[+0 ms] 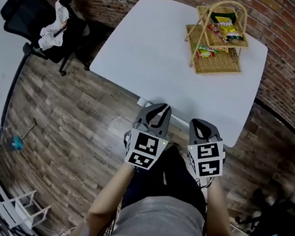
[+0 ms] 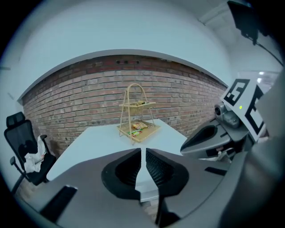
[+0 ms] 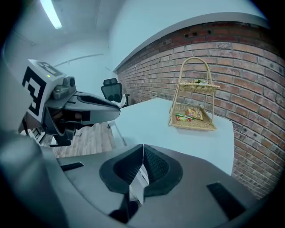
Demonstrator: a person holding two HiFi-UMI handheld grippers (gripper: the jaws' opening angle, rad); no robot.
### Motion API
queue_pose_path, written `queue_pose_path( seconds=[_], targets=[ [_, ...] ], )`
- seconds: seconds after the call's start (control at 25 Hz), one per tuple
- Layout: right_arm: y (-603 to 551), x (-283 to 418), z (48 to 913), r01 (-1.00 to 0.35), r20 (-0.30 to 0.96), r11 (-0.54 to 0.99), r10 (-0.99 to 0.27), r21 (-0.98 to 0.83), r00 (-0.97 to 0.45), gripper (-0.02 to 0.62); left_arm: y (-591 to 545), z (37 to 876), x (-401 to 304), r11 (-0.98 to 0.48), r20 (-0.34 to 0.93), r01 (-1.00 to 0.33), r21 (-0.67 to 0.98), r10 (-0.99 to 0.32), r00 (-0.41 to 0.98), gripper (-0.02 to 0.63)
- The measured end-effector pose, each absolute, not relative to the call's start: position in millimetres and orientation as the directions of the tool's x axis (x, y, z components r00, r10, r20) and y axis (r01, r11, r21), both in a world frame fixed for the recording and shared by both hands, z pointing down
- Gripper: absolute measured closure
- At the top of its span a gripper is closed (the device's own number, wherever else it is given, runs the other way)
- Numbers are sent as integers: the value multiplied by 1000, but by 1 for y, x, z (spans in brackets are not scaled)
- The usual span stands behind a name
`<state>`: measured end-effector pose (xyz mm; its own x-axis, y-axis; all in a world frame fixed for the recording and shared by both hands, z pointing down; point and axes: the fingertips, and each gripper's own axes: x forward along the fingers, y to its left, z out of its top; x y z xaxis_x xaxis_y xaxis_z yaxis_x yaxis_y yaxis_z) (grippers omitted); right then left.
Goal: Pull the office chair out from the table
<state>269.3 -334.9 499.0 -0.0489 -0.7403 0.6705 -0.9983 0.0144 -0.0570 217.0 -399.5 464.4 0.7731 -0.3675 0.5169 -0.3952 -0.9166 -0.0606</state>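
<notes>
- My left gripper (image 1: 162,109) reaches out ahead of me, tipped downward, its fingers (image 2: 129,169) drawn together to a sliver, holding nothing.
- My right gripper (image 1: 201,125) sits just beside it, also tipped down, fingers (image 3: 153,167) closed and empty.
- My left forearm (image 1: 114,190) and right forearm (image 1: 222,212) stretch forward, side by side.

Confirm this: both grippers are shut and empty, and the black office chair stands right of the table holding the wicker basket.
Wrong side: the head view shows the office chair left of the table holding the wicker basket. The left gripper and right gripper are indeed shut and empty.
</notes>
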Motion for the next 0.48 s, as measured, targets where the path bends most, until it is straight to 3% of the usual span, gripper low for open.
queue_pose_path(
  seconds=[0.12,0.32,0.48],
  targets=[
    [-332,267,502,-999,697,35,-715,-41,-54,581,-393,476,223,-946,558,-305,-108,-312,769,525],
    [-325,256,514,-987,753,154,-655,54,-61,581,-381,484,231,-982,586,-136,-132,-188,788,483],
    [-317,251,522,-987,785,145,-618,62,-41,581,-367,497,233,-987,642,42,-156,-69,764,462]
  ],
)
